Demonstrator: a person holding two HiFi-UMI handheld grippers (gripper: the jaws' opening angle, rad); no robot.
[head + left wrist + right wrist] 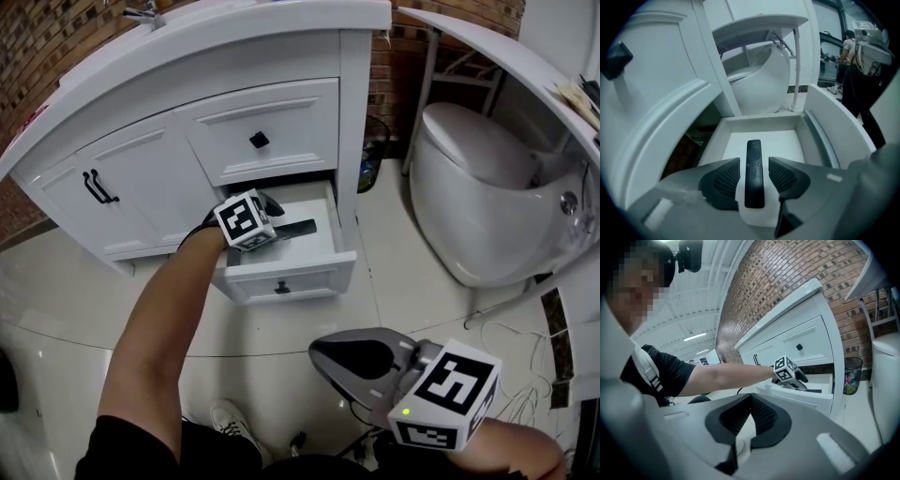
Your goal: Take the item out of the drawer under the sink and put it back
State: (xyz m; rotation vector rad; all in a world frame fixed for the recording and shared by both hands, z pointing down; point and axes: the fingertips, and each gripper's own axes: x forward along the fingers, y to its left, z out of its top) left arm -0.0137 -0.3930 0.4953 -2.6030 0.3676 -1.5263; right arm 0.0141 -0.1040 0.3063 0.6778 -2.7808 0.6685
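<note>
Black slim remote control (754, 172) lies flat in the white open drawer (761, 123), unheld between the wide-apart jaws of the left gripper (754, 161); the right gripper (749, 398) is closed, empty. Risk: a careless withdrawal could drag the remote control askew.

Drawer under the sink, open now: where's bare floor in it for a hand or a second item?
Bare drawer floor lies on both sides of the remote, out to the walls, and past its far end. The middle is crowded: the left gripper straddles the remote, jaws open and not pressing it.
</note>
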